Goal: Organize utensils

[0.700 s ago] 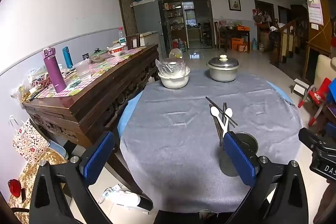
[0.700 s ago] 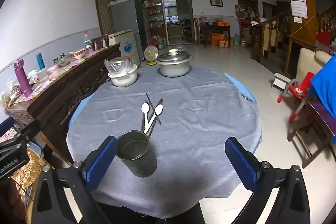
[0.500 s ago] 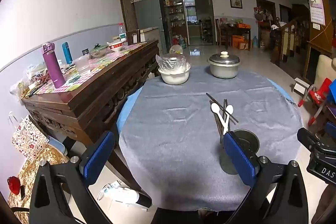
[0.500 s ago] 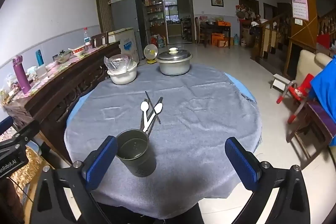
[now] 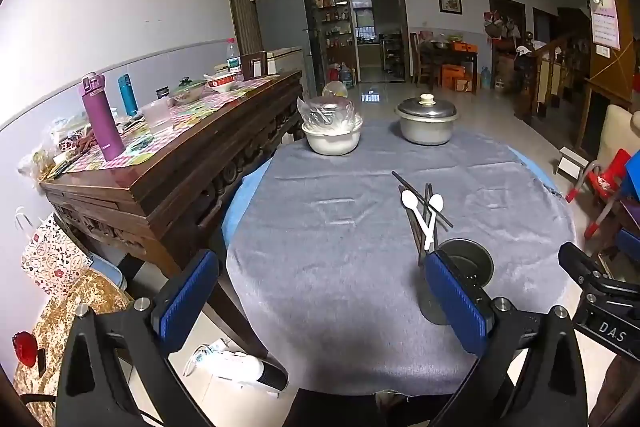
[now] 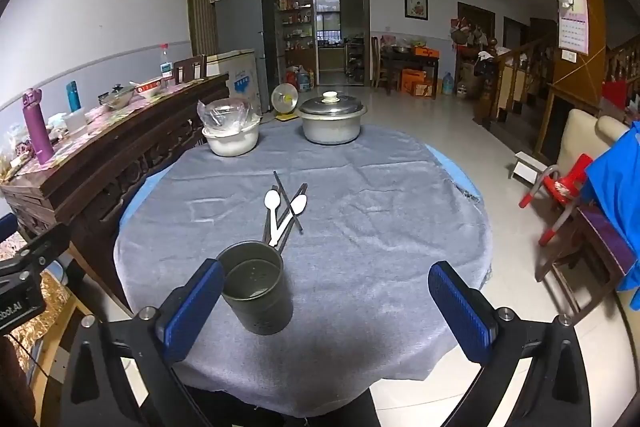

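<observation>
Two white spoons (image 6: 274, 205) and several dark chopsticks (image 6: 287, 201) lie crossed in the middle of the round table with a grey cloth (image 6: 380, 211). A dark metal utensil cup (image 6: 256, 287) stands empty just in front of them. In the left wrist view the spoons (image 5: 418, 211) and cup (image 5: 466, 263) lie to the right. My left gripper (image 5: 320, 299) is open and empty over the table's near edge. My right gripper (image 6: 328, 303) is open and empty, its left finger beside the cup.
A white bowl covered in plastic (image 6: 232, 137) and a lidded metal pot (image 6: 331, 123) stand at the table's far side. A dark wooden sideboard (image 5: 168, 163) with bottles stands to the left. Red chairs (image 6: 560, 187) stand on the right.
Both grippers have drifted slightly; the view has shifted a little toward the table. Nothing on the table has moved.
</observation>
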Motion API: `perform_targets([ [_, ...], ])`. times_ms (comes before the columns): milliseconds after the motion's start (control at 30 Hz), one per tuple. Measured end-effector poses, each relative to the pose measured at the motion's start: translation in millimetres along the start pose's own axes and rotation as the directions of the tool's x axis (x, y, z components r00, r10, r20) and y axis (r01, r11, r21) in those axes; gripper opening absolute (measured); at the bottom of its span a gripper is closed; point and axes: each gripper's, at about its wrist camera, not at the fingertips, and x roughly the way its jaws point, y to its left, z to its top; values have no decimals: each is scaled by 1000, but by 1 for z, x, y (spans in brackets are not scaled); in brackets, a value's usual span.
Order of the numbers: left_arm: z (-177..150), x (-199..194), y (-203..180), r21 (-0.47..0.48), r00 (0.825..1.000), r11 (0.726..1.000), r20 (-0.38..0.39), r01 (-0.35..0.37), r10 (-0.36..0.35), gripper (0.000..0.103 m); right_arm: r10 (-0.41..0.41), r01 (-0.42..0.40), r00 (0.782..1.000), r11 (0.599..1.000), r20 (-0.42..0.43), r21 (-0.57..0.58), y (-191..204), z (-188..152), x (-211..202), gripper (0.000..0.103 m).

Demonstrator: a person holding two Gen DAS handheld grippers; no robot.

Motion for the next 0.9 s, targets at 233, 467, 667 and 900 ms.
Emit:
perform_targets([
  [233, 0, 1, 5, -4, 1000, 1000, 6, 2, -2, 103, -57, 57, 998, 998, 19, -37, 3, -2, -2, 103],
  [467, 2, -4, 2, 4, 1000, 1000, 4, 5, -5, 103, -71, 72, 997, 996, 21, -47, 3, -4, -3, 103],
  [667, -1, -3, -4, 9, 1000, 1000, 1, 6, -6, 103, -78, 78, 997, 996, 19, -45, 2, -6, -3, 103],
  [900, -2, -2, -3, 9, 1000, 1000, -6, 7, -6, 103, -78, 78, 997, 996, 13, -43, 1, -8, 0, 103],
])
